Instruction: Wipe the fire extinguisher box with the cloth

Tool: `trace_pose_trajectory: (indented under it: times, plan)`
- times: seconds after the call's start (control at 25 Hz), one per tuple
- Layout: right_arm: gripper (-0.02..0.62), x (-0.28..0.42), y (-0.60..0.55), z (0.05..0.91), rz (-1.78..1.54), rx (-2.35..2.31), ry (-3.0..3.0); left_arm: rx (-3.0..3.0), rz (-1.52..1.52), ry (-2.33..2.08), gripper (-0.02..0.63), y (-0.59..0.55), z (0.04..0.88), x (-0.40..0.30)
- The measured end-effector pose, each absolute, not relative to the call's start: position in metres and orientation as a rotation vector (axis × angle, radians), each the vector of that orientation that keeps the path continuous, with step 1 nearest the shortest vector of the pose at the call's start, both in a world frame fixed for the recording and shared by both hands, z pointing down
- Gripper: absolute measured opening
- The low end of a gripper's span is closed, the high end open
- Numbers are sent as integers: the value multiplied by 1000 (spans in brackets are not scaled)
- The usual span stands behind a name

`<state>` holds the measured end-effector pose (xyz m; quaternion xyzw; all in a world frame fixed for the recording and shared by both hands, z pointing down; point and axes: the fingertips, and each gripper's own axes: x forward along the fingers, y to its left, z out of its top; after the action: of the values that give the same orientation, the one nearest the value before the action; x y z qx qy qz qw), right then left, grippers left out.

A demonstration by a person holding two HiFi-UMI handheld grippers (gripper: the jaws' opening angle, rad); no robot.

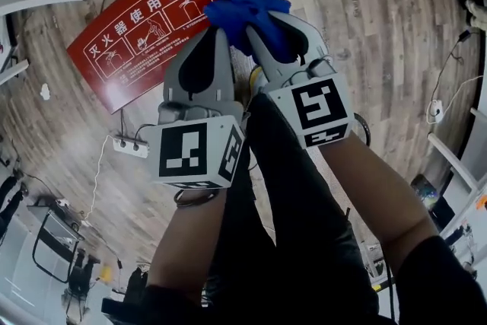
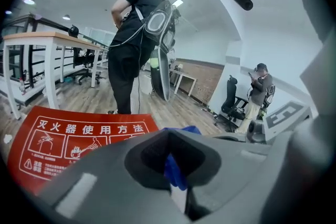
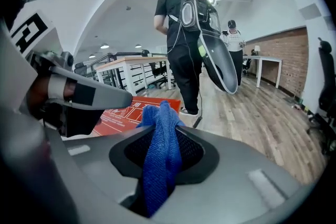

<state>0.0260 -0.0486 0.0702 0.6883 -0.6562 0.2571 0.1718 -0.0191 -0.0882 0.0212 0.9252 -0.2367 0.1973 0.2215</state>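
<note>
Left gripper (image 1: 221,34): jaws pressed together, pinching an edge of the blue cloth (image 1: 242,11).
Right gripper (image 1: 268,33): jaws clamped on the same cloth.
Red box (image 1: 137,23): lies on the wood floor (image 1: 365,27), just beyond the grippers.

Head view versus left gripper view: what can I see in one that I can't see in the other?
Only the head view shows the left gripper and right gripper together from above, plus a power strip on the floor. Only the left gripper view shows the room: a person in black standing close by, another person near an office chair, and a white table. Both show the red fire extinguisher box on the wood floor and the blue cloth caught in the fingers.
</note>
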Motion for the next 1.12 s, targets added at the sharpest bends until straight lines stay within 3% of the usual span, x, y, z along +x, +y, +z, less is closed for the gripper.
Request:
trace_pose_trajectory:
  times: [0.36,0.72,1.12]
  plan:
    - [117,36,-62,54,611,1915,-1934,2618,539,-596,0,-89,9,-5]
    - [116,38,-54,75,544,1555,-2290,2528,602,-937,0,-66,35,33]
    - [115,53,-42,105,154,1148,-2668,2591,269,-1288,0,-39,62,76]
